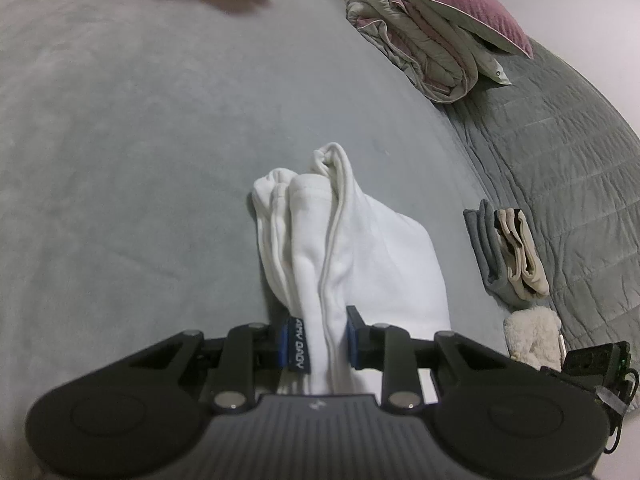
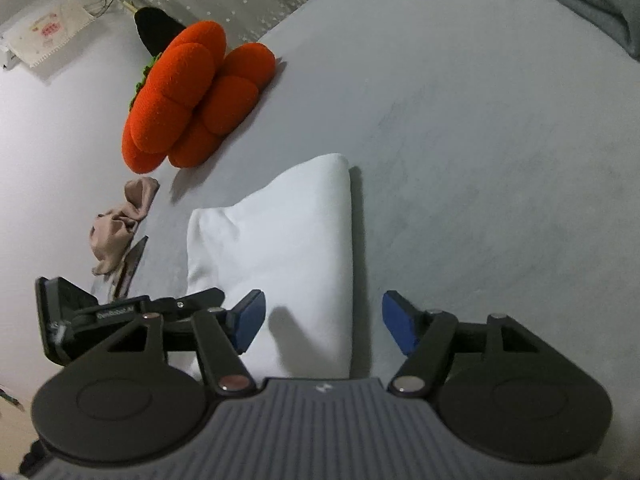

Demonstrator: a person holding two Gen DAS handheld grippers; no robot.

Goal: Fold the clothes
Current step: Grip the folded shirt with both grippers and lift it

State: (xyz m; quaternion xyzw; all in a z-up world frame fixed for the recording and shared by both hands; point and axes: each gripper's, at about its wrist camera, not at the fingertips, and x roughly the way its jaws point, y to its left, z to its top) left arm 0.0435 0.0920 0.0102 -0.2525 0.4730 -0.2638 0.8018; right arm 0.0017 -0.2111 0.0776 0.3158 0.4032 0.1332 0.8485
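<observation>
A white garment (image 1: 352, 248) lies bunched and partly folded on the grey bed sheet (image 1: 140, 140). My left gripper (image 1: 320, 336) is shut on a thick gathered fold at its near end, with the blue pads pressing both sides. In the right wrist view the same white garment (image 2: 288, 232) shows as a smooth folded slab. My right gripper (image 2: 324, 320) hovers over its near end, open, with the blue fingertips (image 2: 250, 320) wide apart and not touching the cloth. The left gripper's black body (image 2: 120, 312) shows at the left, against the garment's edge.
An orange pumpkin cushion (image 2: 192, 96) sits at the far side of the bed, with a crumpled beige cloth (image 2: 120, 224) near it. A folded grey and beige stack (image 1: 508, 256), a fluffy cream item (image 1: 532, 336), rolled bedding with a pink pillow (image 1: 432, 40) and a grey quilt (image 1: 580, 160) lie to the right.
</observation>
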